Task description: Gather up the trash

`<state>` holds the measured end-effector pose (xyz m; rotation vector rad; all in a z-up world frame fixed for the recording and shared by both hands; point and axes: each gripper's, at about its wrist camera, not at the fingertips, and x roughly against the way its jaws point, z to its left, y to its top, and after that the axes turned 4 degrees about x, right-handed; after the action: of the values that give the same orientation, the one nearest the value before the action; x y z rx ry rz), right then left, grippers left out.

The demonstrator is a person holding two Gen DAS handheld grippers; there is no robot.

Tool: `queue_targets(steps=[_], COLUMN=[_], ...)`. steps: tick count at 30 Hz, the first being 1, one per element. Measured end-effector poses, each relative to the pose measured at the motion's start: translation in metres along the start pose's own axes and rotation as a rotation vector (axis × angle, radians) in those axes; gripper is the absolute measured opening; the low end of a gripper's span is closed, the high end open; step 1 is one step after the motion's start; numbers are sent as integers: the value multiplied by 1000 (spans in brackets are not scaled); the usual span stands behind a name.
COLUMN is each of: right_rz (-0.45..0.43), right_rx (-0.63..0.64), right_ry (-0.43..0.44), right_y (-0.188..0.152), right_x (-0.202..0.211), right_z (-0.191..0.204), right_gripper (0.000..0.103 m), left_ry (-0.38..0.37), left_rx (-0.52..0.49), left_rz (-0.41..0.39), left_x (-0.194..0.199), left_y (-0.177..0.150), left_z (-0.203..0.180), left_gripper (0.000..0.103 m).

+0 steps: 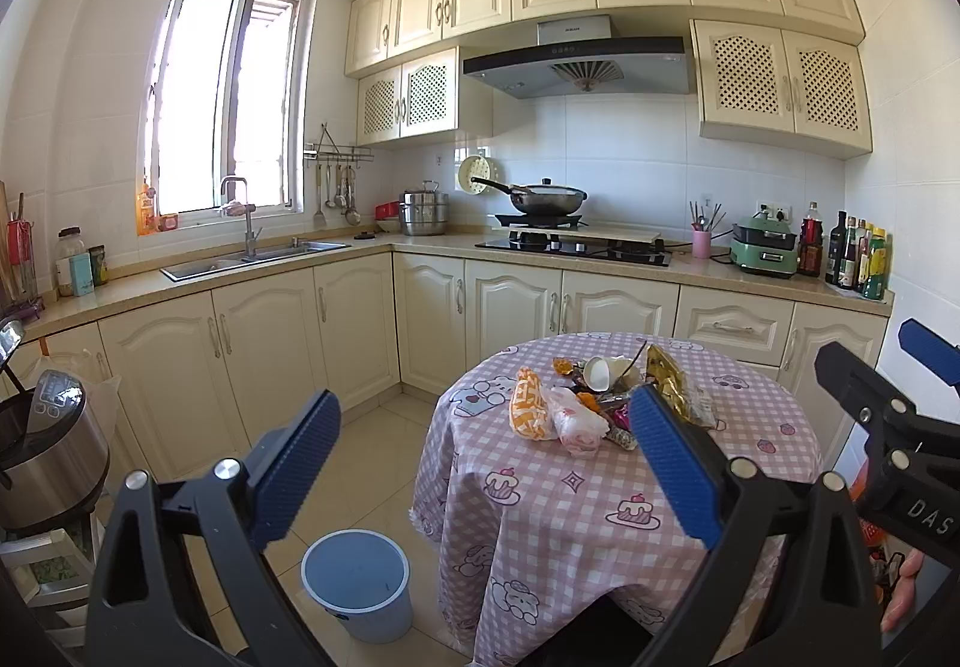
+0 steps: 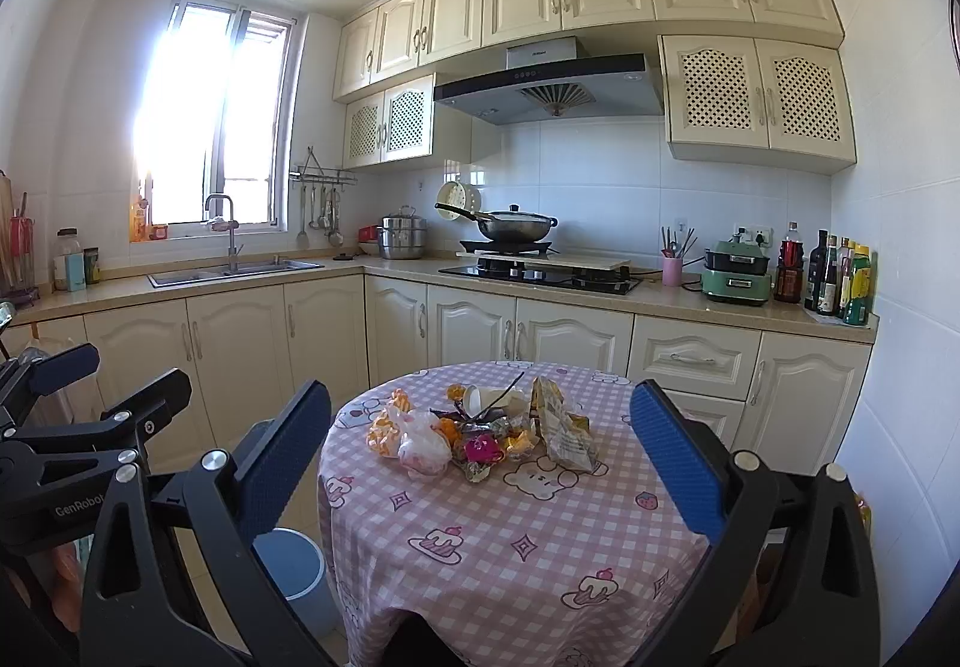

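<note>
A heap of trash (image 1: 606, 397) (image 2: 480, 430) lies on the round table (image 1: 600, 517) (image 2: 510, 535) with a pink checked cloth: an orange-white wrapper (image 1: 531, 406), a white plastic bag (image 2: 423, 445), a tipped white paper cup (image 1: 597, 371) (image 2: 480, 398), a gold foil packet (image 1: 669, 376) and a crumpled printed wrapper (image 2: 561, 436). A blue bin (image 1: 357, 583) (image 2: 288, 559) stands on the floor left of the table. My left gripper (image 1: 486, 463) is open, short of the table edge. My right gripper (image 2: 480, 463) is open over the near side of the table, holding nothing.
Cream cabinets and a counter (image 1: 420, 247) run along the back, with a sink (image 1: 252, 256), a hob with a wok (image 1: 546, 199) and bottles (image 1: 852, 253). A rice cooker (image 1: 48, 451) stands at the left. A person's hand (image 1: 900, 589) shows at the right edge.
</note>
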<state>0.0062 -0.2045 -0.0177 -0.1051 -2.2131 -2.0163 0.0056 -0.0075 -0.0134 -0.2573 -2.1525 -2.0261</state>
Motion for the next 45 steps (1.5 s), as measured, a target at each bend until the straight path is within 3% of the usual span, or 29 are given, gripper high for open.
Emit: queue_targets(steps=[45], right_rz=[18], right_rx=[7], right_ry=[5], right_y=[-4], right_x=[-4], right_z=[3], right_gripper=[96], left_ry=[7], left_rx=[-1], left_rz=[13], left_x=[-4], left_y=[-6], left_z=[3], left_gripper=[95])
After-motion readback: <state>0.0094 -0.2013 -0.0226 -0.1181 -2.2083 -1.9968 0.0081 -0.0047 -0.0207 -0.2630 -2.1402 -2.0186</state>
